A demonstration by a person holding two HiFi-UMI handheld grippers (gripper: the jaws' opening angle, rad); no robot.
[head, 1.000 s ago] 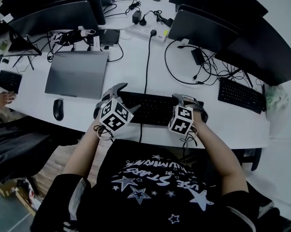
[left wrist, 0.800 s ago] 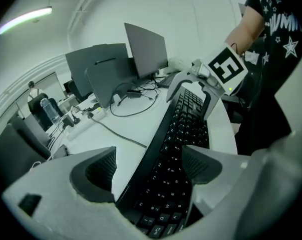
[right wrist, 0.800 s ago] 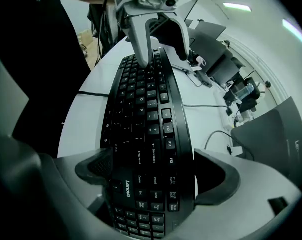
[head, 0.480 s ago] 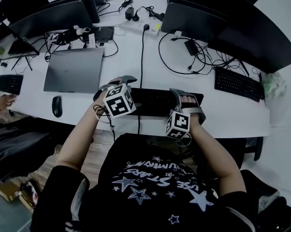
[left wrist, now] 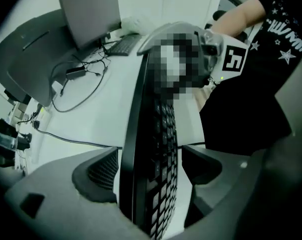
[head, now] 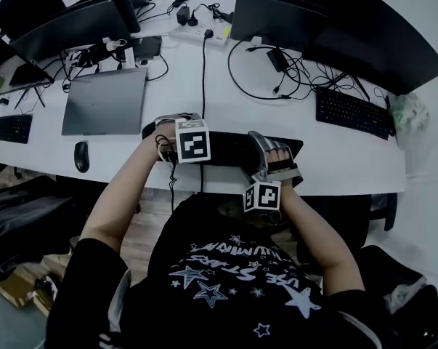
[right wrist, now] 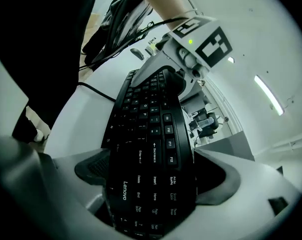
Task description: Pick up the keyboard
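A black keyboard lies across the white desk near its front edge. My left gripper is shut on its left end and my right gripper on its right end. The left gripper view looks along the keyboard edge-on, with the left gripper holding one jaw on its back and one on its keys. In the right gripper view the keyboard fills the gap of my right gripper. Whether it is off the desk I cannot tell.
A closed grey laptop and a black mouse sit to the left. A second keyboard lies at the right. Dark monitors, a power strip and loose cables crowd the back.
Both grippers have moved forward onto the keyboard's ends. The left gripper's marker cube has risen and turned, and the right one has dropped toward the desk edge.
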